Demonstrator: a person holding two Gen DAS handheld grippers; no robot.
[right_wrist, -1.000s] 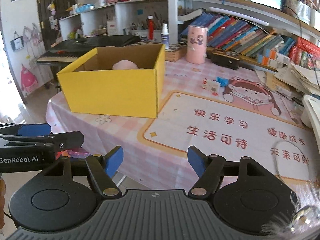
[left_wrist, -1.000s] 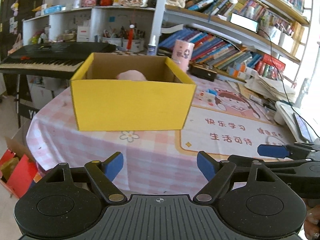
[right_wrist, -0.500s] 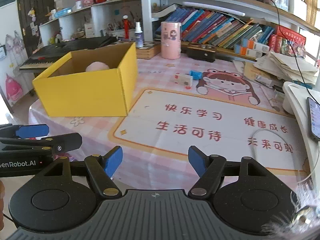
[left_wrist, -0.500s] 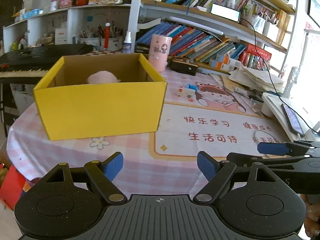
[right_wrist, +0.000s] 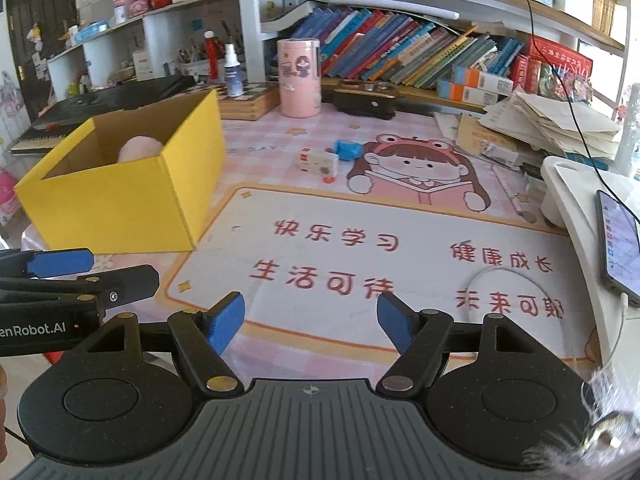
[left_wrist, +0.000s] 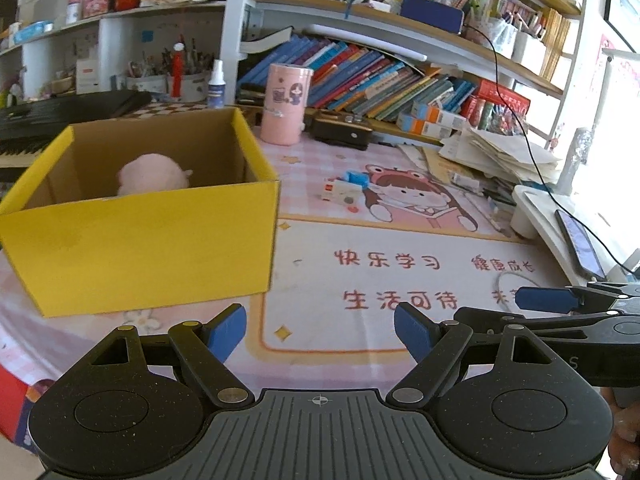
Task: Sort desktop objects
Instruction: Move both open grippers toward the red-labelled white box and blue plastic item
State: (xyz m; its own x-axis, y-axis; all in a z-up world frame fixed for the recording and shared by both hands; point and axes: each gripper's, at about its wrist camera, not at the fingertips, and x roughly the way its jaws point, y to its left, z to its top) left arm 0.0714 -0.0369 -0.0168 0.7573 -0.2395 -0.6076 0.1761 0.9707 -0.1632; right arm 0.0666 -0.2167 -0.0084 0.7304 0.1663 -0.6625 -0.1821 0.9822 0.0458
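A yellow cardboard box [left_wrist: 148,236] stands open on the left of the table, with a pink plush toy [left_wrist: 150,174] inside; both also show in the right wrist view, the box [right_wrist: 124,200] and the toy [right_wrist: 140,148]. A small white box [right_wrist: 318,162] and a blue roll [right_wrist: 346,150] lie on the mat beyond; they also show in the left wrist view, the white box [left_wrist: 342,194] and the roll [left_wrist: 356,178]. My left gripper [left_wrist: 320,330] is open and empty above the table's near edge. My right gripper [right_wrist: 310,320] is open and empty beside it.
A pink cylinder [right_wrist: 300,78], a dark case [right_wrist: 366,98] and a spray bottle [right_wrist: 233,72] stand at the back before bookshelves. Papers [right_wrist: 552,126], a white stand [right_wrist: 580,216] with a phone [right_wrist: 618,248] and a white cable [right_wrist: 500,280] are on the right. A keyboard [left_wrist: 60,114] lies far left.
Both grippers have swung right and moved forward over the table; the yellow box has shifted to the left of both views. Both stay open and empty.
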